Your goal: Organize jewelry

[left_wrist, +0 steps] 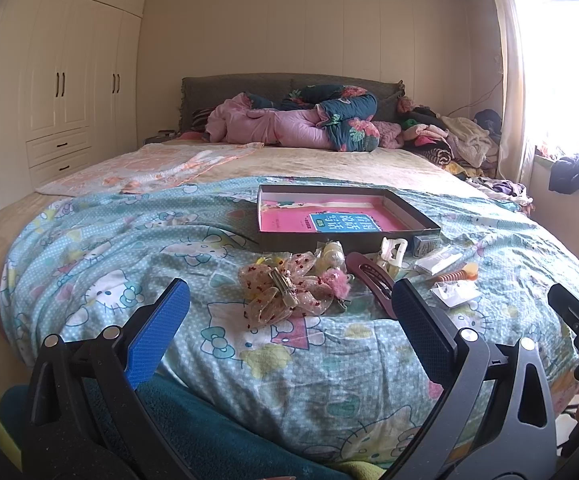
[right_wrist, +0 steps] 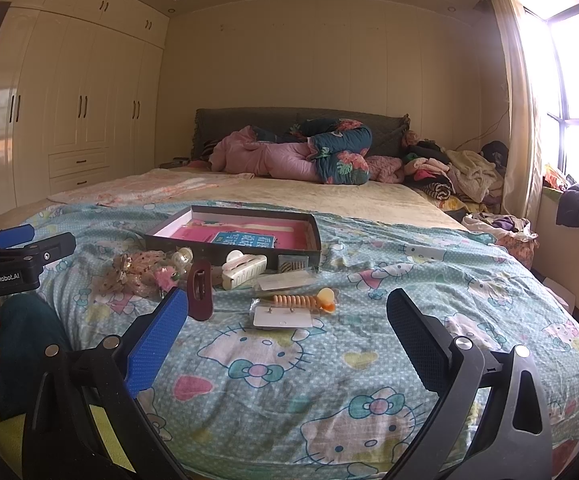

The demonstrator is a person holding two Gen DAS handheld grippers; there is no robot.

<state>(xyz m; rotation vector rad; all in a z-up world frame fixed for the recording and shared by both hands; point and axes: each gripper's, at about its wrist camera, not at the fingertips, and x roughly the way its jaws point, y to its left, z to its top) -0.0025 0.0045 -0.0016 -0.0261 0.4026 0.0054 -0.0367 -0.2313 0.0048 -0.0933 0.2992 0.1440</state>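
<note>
Hair clips (right_wrist: 245,270) beside box (right_wrist: 313,236); "GenRobot.AI" on left gripper (right_wrist: 29,248).

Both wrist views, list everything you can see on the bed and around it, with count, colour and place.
Tray: one, dark, mid-bed, pink book inside.
Bow clip: one, sheer pink, front of tray.
Claw clip: one, cream, by tray.
Snap clip: one, maroon, near left of claw clip.
Spiral tie: one, orange, on card.
Earring card: one, white, nearest.
Sheet: one, teal cartoon cats.
Quilts: pink, floral, at headboard.
Wardrobe: cream, left wall.
Left gripper: open.
Right gripper: open.
</note>
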